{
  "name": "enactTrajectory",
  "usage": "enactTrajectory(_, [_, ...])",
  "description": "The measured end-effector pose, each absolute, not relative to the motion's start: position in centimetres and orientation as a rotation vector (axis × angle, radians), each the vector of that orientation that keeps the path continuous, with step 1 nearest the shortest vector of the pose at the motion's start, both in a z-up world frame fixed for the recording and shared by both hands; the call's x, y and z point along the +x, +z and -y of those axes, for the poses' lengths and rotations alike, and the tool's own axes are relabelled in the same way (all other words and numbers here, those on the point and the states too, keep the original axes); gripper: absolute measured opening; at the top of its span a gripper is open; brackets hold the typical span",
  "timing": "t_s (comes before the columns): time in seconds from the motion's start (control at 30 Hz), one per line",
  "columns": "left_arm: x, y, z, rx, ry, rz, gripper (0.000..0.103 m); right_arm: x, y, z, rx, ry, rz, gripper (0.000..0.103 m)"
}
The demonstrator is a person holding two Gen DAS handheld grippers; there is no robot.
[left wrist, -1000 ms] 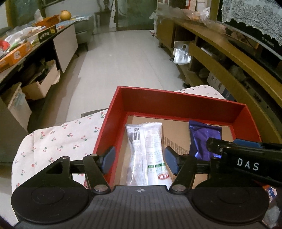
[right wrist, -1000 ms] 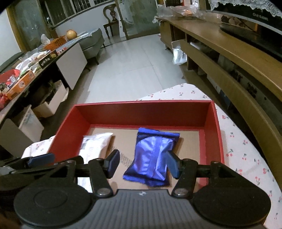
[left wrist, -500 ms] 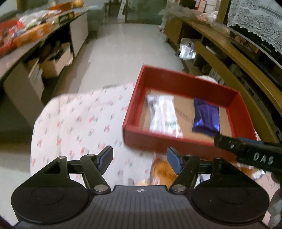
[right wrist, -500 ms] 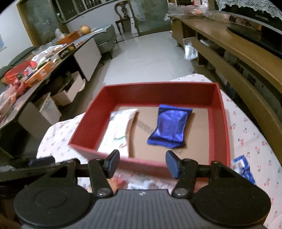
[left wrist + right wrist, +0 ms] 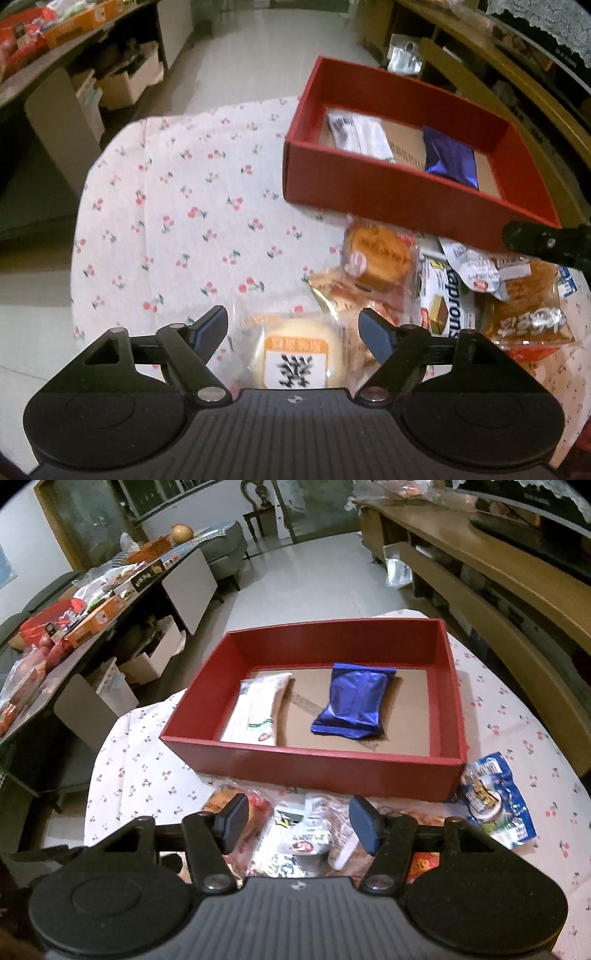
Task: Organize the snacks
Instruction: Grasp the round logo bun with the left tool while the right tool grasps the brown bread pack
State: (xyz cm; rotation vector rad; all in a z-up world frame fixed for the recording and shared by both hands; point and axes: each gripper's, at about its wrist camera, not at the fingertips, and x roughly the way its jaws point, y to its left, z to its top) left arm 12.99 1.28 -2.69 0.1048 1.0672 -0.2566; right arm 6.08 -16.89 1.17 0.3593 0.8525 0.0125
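- Clear-wrapped pale round cake [image 5: 295, 354] with orange label lies on the worktop [image 5: 166, 221], at the near end of the snack pile [image 5: 443, 280], in front of the red box [image 5: 388, 192].
- Left tongs [image 5: 293, 328] straddle it, jaws just been opening, apart, pads not touching; nothing gripped.
- Advice: drop straight down, pinch the cake body, not loose film; avoid snagging the neighbouring gold-wrapped pack [image 5: 340, 295].
- Right tongs [image 5: 295, 823] apart, empty, above the pile's white packets [image 5: 303, 842].
- Box already holds a white bar [image 5: 255, 709] and blue pouch [image 5: 354, 701]; free floor between them and at right.
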Motion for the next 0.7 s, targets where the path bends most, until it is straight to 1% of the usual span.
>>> enactTrajectory(0.03, [12.9,-2.8,-1.2,0.111,-0.259,-1.071,0.086,6.0,1.2,17.1,0.362,0.012,-0.853,0.066])
enactTrajectory(0.13, [12.7,-3.4,-0.5,0.160,-0.258,-1.071,0.087,5.7,1.4,17.6,0.367,0.007,-0.846,0.067])
enactTrajectory(0.3, [12.7,-4.2,0.0,0.199,-0.249,-1.079,0.088,5.3,1.5,19.9,0.384,-0.049,-0.843,0.068])
enactTrajectory(0.37, [12.4,-4.1,0.1,0.219,-0.249,-1.074,0.085,5.0,1.3,21.1,0.396,-0.077,-0.849,0.068])
enactTrajectory(0.53, [11.4,-3.3,0.1,0.220,-0.268,-1.054,0.070,3.8,0.5,23.7,0.443,-0.141,-0.874,0.068])
enactTrajectory(0.7, [10.9,-2.6,-0.2,0.186,-0.292,-1.053,0.063,3.4,-0.2,23.5,0.467,-0.123,-0.906,0.068])
